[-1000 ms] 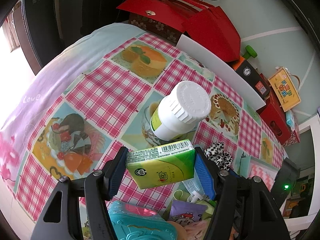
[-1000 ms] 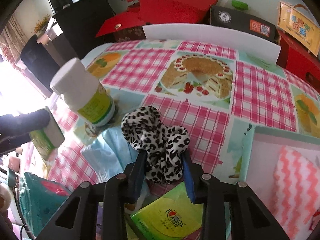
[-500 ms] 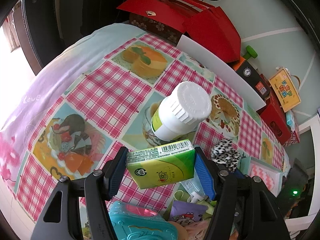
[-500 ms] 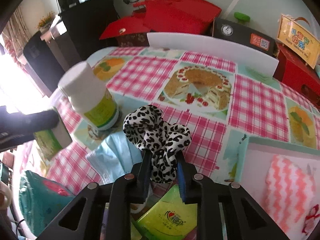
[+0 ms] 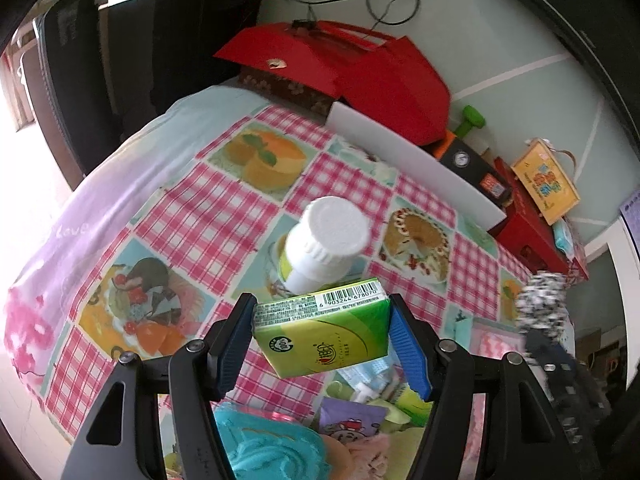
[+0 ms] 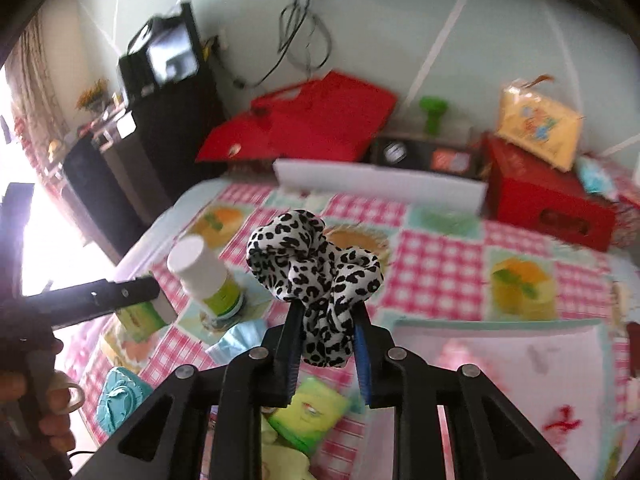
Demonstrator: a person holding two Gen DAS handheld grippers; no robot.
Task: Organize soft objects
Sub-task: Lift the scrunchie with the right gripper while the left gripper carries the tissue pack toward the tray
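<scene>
My left gripper [image 5: 322, 340] is shut on a green tissue pack [image 5: 324, 330] and holds it above the checked tablecloth [image 5: 208, 208]. It also shows in the right wrist view [image 6: 140, 314] at the left. My right gripper [image 6: 326, 334] is shut on a leopard-print scrunchie [image 6: 312, 264], lifted well above the table. The scrunchie also shows blurred in the left wrist view [image 5: 540, 300]. A white box [image 6: 520, 364] with a pink striped cloth sits at the right.
A white pill bottle [image 5: 324, 240] stands mid-table. A blue face mask [image 6: 236, 340], a second green tissue pack [image 6: 312, 412] and a teal pouch [image 6: 120, 396] lie near the front. Red boxes [image 5: 360, 76] and a white board [image 5: 412, 160] line the back.
My right gripper has lifted the scrunchie off the table and swung up and to the right. My left gripper still holds the tissue pack, almost unmoved.
</scene>
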